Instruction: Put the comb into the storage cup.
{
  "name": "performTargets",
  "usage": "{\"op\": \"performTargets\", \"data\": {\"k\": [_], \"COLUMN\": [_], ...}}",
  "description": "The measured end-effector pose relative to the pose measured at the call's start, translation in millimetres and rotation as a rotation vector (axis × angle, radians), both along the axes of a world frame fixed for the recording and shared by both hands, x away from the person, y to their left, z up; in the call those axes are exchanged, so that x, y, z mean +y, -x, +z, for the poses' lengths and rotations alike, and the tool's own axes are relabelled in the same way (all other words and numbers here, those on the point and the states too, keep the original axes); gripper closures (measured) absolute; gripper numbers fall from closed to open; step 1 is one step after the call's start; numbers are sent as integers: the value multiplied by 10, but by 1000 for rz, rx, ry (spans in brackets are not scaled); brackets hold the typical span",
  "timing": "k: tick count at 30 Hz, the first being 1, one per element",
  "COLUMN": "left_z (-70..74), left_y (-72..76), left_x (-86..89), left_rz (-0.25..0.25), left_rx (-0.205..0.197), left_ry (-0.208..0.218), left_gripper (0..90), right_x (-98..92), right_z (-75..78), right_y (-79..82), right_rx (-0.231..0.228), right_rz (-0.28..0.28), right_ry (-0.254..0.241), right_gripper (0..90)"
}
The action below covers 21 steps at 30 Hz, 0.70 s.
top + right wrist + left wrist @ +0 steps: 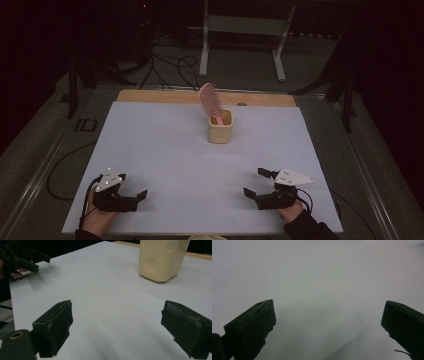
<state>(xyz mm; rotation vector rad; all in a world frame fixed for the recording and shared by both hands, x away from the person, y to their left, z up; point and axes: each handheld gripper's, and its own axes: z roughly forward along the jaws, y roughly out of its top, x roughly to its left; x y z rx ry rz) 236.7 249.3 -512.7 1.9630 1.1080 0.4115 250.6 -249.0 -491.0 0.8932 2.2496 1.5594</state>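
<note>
We hold left gripper (134, 186) released | right gripper (254, 181) released | pink hairbrush (209, 101) upright in cream holder (220, 131), well apart.

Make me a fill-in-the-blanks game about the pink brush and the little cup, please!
1. The pink hairbrush stands inside the cream-coloured ____.
2. The jaws of the left gripper and the right gripper are both ____.
3. The cup sits on a ____ sheet covering the table.
4. The brush's bristled head points ____, its handle down in the cup.

Missing words: cup; open; white; up
</note>
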Motion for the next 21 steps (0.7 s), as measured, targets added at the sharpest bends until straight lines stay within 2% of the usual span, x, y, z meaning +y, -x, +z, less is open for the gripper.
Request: {"op": "performTargets", "data": {"k": [13,21], "left_z": [-17,-5], "left_y": [-8,14], "left_x": [36,27], "left_rz": [3,2], "left_rx": [-27,-41], "left_ry": [26,31], "left_gripper": [2,2], "right_x": [-30,-54], "right_z": [-41,-60], "right_y": [-29,-45], "right_rx": [1,-19], "right_rz": [-3,-27], "right_ry": [14,38], "right_gripper": [99,99]}}
